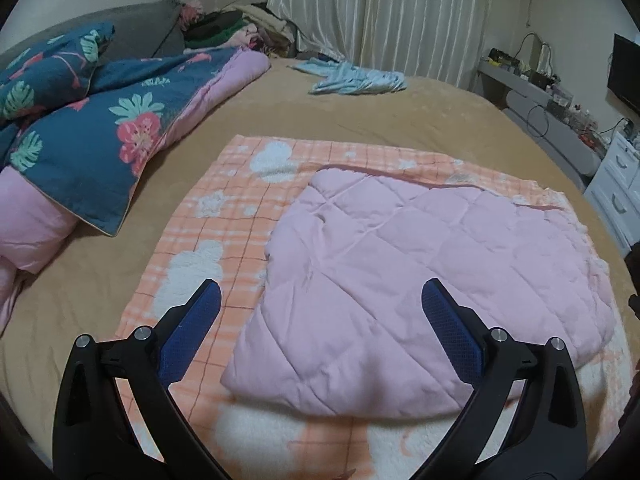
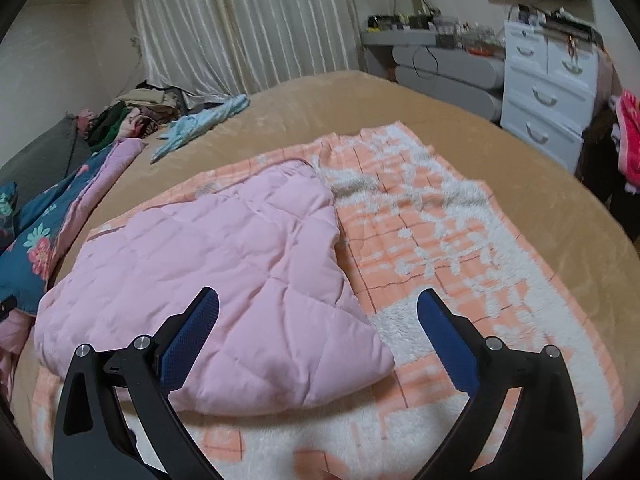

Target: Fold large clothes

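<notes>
Floral duvet [image 1: 80, 132], curtains [image 1: 380, 12], white drawers [image 2: 548, 92].

The right tongs [image 2: 318, 300] hang wide open above a pink quilt [image 2: 224, 280], which lies on an orange checked blanket [image 2: 440, 232] on the bed [image 2: 400, 96].

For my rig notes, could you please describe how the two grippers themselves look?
The left gripper and right gripper look alike: curved matte-black plastic arms, silver round pivot bolts near the joints, and flat blue textured pads lining the jaws. No cables, markings or sleeves show.
</notes>
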Demonstrator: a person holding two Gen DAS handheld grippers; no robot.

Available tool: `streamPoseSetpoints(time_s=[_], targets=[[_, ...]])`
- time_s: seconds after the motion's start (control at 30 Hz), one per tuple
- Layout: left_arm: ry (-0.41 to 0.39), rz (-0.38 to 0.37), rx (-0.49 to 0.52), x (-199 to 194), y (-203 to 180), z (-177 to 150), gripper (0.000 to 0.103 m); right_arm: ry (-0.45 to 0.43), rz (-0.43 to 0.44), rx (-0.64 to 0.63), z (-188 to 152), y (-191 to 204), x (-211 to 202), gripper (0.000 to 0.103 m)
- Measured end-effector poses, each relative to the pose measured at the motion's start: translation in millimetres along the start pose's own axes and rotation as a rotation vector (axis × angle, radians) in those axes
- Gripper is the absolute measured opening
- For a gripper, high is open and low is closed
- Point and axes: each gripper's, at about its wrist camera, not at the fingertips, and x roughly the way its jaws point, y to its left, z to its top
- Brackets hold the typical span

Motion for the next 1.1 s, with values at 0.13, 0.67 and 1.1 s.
streamPoseSetpoints(time_s=[0.13, 0.67, 1.1], targets=[[-0.031, -0.011, 0.01, -22.4, -4.8, -6.1, 0.094, -0.04, 0.004, -0.024, -2.9, 6.1, -25.0, 0.099], [-0.029, -0.008, 0.022, -59.6, -10.2, -51.0, 0.094, -0.121, 0.049, -0.055, -23.1, 30.8, -92.8, 0.099], [0.098, -0.001, 0.006, -24.0, -9.4, -102.6, 0.094, -0.023, 0.016, 0.014, -70.3, 26.3, -63.6, 0.099]])
